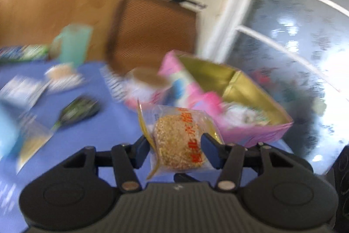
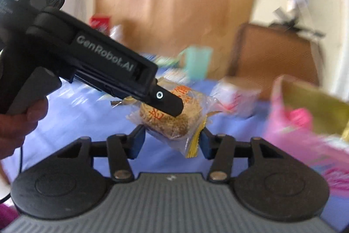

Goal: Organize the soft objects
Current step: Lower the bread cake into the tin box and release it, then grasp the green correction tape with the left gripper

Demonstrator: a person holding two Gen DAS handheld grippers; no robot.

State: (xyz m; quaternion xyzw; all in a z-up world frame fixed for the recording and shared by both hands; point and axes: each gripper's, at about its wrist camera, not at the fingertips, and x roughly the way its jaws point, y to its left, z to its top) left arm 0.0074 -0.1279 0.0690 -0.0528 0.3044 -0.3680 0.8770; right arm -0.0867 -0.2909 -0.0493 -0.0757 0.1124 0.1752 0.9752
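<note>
A clear packet holding a round sesame cake with red lettering (image 1: 178, 137) is pinched between the blue pads of my left gripper (image 1: 175, 145), above the blue tablecloth (image 1: 98, 128). In the right wrist view the left gripper (image 2: 174, 108) reaches in from the upper left, held by a person's hand (image 2: 17, 123), its finger lying over the same packet (image 2: 165, 121). My right gripper (image 2: 171, 141) stands open just below it. The wrapper's lower edge hangs between its fingers, unpressed. A pink box with a gold lining (image 1: 240, 88) lies open to the right, seen also as the pink box (image 2: 305, 115).
Several blurred packets lie on the cloth at the left, among them a dark green one (image 1: 78, 109). A teal cup (image 1: 74, 43) and a pink-and-white carton (image 1: 144, 88) stand further back. A brown mesh chair (image 1: 152, 32) is behind the table.
</note>
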